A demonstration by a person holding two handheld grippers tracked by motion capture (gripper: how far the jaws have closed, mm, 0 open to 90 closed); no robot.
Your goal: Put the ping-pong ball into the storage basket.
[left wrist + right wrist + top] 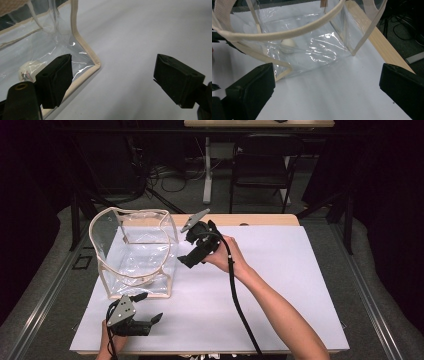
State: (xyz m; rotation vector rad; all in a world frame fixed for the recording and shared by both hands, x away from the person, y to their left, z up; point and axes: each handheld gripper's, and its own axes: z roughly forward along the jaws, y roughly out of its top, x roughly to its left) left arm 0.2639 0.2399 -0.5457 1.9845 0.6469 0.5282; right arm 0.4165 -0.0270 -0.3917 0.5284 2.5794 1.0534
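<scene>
A lab-like recording room, dark curtained walls, white-covered table (280, 270), loose cables on the grey floor (175, 177), folding chair (260, 162), desk leg (207, 170) behind.

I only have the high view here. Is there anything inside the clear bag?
Observer: Yes. The left gripper view shows a small white ball lying on the bottom of the clear bag, near the corner.
Operator: Is the right hand-held gripper holding any of the bag?
Observer: No. In its own view the right hand-held gripper has its jaws wide apart with only white table cover between them.
Operator: And the left one?
Observer: The left hand-held gripper is open too, beside the bag's corner.
</scene>
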